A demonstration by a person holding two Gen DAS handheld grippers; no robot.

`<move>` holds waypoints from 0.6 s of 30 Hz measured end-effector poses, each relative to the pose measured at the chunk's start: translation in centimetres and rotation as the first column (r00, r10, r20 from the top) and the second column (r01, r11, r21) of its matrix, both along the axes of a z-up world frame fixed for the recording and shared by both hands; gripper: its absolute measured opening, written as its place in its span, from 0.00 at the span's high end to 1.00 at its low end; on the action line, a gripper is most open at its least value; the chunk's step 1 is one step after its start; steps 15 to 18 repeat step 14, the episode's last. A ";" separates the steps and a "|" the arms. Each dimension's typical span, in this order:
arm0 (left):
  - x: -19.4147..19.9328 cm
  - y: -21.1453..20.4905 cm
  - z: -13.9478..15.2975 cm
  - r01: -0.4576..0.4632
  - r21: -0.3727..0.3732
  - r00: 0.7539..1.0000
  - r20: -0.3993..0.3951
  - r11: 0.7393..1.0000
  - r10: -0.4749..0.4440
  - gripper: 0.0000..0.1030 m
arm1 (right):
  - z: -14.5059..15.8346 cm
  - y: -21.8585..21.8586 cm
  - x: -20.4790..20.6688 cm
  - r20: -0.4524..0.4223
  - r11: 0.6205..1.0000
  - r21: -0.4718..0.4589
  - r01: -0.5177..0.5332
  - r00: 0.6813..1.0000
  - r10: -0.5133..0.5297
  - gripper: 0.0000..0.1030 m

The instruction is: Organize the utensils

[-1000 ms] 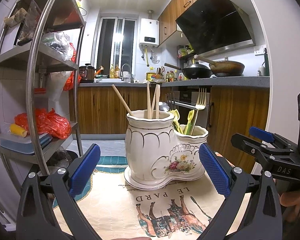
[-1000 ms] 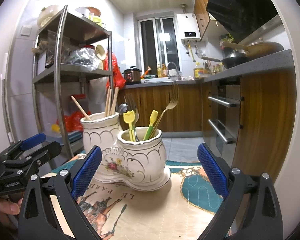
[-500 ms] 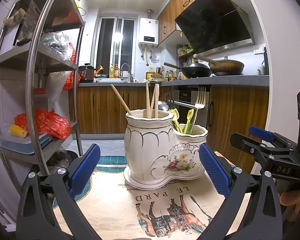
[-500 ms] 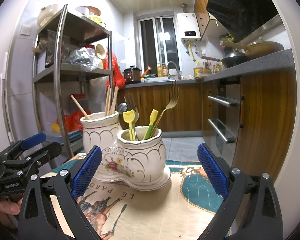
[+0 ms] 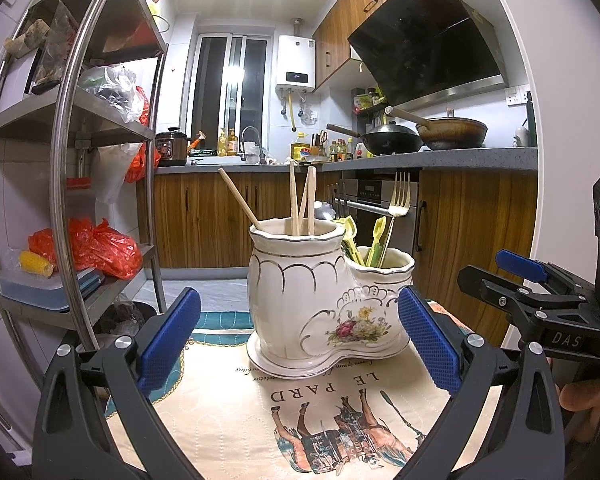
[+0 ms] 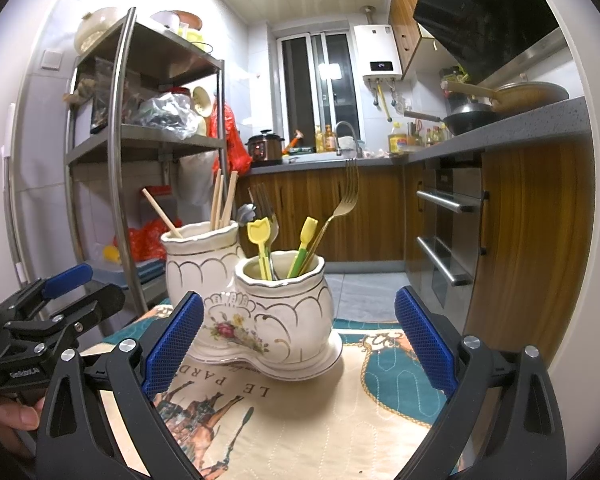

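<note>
Flanking holder [image 5: 324,300], gripper [image 5: 300,344] gaping.

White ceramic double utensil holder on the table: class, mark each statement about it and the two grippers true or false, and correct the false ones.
1. The wooden chopsticks stand in the taller pot of the white ceramic double utensil holder. True.
2. The gold metal fork lies flat on the printed tablecloth. False: it stands in the shorter pot.
3. The left gripper is open and empty. True.
4. The right gripper is clamped on a yellow plastic utensil. False: it is open, holding nothing.
5. The holder lies tipped over. False: it stands upright.
</note>
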State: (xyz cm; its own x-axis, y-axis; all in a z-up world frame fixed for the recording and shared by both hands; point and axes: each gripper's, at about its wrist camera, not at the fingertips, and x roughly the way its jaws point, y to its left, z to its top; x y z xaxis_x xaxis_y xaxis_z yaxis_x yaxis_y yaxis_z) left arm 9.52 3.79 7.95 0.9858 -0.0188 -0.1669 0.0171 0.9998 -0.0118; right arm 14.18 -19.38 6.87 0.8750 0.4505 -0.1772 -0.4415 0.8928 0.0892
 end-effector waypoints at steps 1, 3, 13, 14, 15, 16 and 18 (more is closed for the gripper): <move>0.0 0.0 0.0 0.002 0.003 1.000 0.000 1.000 -0.002 0.05 | -0.1 0.0 0.0 0.001 1.000 -0.001 -0.002 1.000 0.002 0.07; 0.0 0.0 0.0 0.006 0.009 1.000 -0.001 1.000 -0.006 0.05 | -0.4 0.1 0.0 -0.001 1.000 -0.001 -0.004 1.000 0.004 0.07; 0.5 0.7 -0.1 0.028 -0.013 0.999 -0.038 1.000 -0.028 0.05 | -0.5 -0.3 0.6 -0.022 1.000 0.020 -0.006 1.000 0.006 0.07; 0.5 0.8 -0.1 0.026 -0.016 0.999 -0.041 1.000 -0.027 0.05 | -0.5 -0.3 0.6 -0.022 1.000 0.020 -0.006 1.000 0.006 0.07; 0.5 0.8 -0.1 0.026 -0.016 0.999 -0.041 1.000 -0.027 0.05 | -0.5 -0.3 0.6 -0.022 1.000 0.020 -0.006 1.000 0.006 0.07; 0.5 0.8 -0.1 0.026 -0.016 0.999 -0.041 1.000 -0.027 0.05 | -0.5 -0.3 0.6 -0.022 1.000 0.020 -0.006 1.000 0.006 0.07; 0.5 0.8 -0.1 0.026 -0.016 0.999 -0.041 1.000 -0.027 0.05 | -0.5 -0.3 0.6 -0.022 1.000 0.020 -0.006 1.000 0.006 0.07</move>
